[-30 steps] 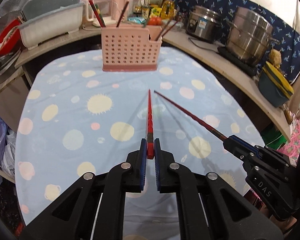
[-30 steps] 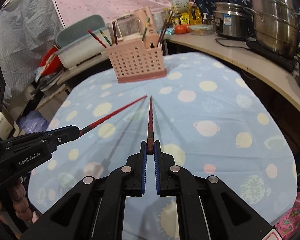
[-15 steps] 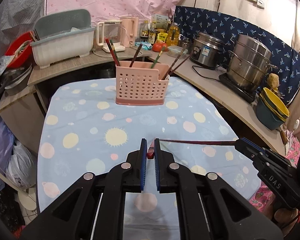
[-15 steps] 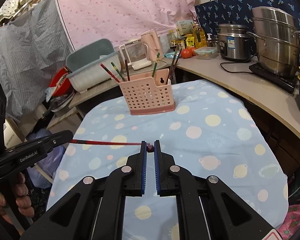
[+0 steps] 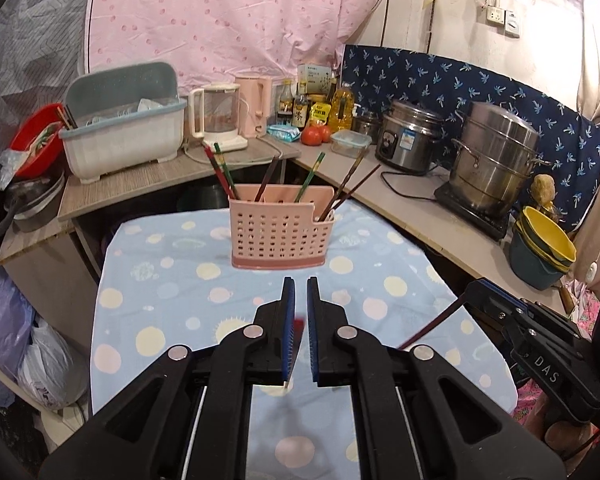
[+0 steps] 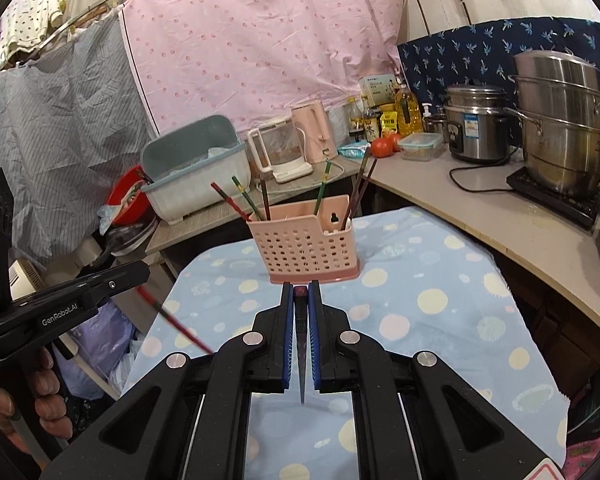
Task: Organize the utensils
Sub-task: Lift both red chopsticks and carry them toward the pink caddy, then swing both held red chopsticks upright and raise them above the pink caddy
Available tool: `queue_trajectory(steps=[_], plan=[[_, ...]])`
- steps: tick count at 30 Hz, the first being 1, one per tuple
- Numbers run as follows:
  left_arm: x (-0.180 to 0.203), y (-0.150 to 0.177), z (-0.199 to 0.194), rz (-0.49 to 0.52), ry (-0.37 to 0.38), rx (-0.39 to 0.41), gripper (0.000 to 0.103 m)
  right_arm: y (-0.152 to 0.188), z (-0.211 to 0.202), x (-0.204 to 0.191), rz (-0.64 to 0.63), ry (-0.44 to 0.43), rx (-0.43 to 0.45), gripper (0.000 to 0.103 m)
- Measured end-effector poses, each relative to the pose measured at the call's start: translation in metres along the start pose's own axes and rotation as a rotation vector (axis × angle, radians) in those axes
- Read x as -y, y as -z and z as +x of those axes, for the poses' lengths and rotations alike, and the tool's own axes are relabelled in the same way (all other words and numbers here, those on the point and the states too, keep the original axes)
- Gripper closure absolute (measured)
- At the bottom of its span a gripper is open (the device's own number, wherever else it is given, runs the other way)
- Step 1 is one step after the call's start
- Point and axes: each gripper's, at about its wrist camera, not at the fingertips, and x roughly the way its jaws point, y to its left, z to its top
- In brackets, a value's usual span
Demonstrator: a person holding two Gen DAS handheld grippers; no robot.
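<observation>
Gripping one red chopstick near its thick end, the right gripper is clamped narrow; the left gripper likewise pinches its own chopstick. Both hang tip-down, well short of the pink basket ahead on the spotted tablecloth. Such end-held sticks could pivot, catching the rim or the chopsticks already inside.

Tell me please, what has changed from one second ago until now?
Both claws, left and right, rose, each tipping its red chopstick from pointing ahead to hanging downward. Grips unchanged. The pink holder stayed on the cloth.
</observation>
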Motion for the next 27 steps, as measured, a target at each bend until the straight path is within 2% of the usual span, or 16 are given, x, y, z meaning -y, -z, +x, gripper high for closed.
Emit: queue_trajectory(steps=[12,16,20,27], plan=[[0.004,-0.023,0.017,0.031,-0.016,0.015,0.099,-0.019,0.017,0.002,-0.002,-0.008,0.013,0.096],[-0.006,-0.02,0.021,0.01,-0.02,-0.001,0.099,-0.019,0.021,0.001,0.0,-0.003,0.011,0.096],[-0.029,0.01,0.032,-0.023,-0.043,-0.078,0.099,-0.007,0.02,0.003,0.002,0.006,-0.016,0.096],[-0.086,0.106,0.045,-0.126,-0.118,-0.292,0.099,0.008,0.007,0.003,0.003,0.031,-0.022,0.096]])
